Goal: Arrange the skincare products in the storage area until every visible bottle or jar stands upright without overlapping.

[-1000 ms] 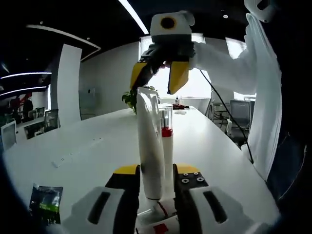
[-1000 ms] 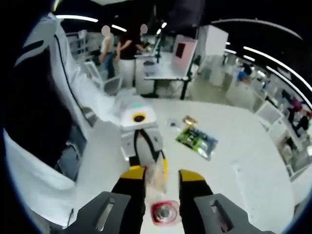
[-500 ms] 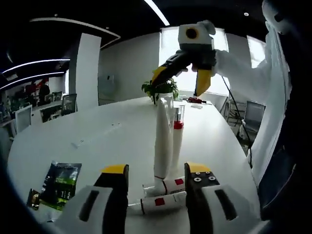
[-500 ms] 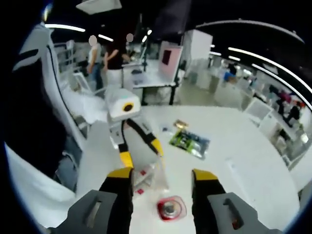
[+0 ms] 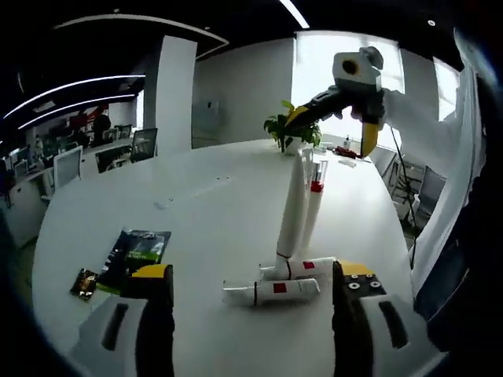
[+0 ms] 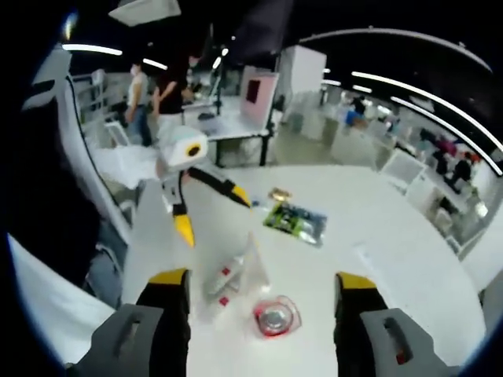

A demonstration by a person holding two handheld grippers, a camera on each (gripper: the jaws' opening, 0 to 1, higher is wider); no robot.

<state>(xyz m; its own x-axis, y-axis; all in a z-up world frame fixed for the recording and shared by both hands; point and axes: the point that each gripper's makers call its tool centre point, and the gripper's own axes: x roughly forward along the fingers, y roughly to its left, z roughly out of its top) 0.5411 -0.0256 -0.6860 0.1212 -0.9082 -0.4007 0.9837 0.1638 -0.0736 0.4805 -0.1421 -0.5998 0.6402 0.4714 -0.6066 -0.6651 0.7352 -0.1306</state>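
Released white tube (image 5: 291, 214), upright, slightly leaning.

Pretty bright overall: the window (image 5: 346, 75) blows out white, and ceiling light strips (image 6: 409, 90) glare. Heavy fisheye bending at the edges. The right gripper view's soft and smeary, especially the tubes (image 6: 236, 275).

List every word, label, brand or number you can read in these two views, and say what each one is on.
None can be read.
Lying tubes: red label patches, print too small.
Standing tubes: red band on one, no legible text.
Green packet: printing blurred in both views.
Small packet: too small to read.
Red-rimmed cap: no lettering visible.
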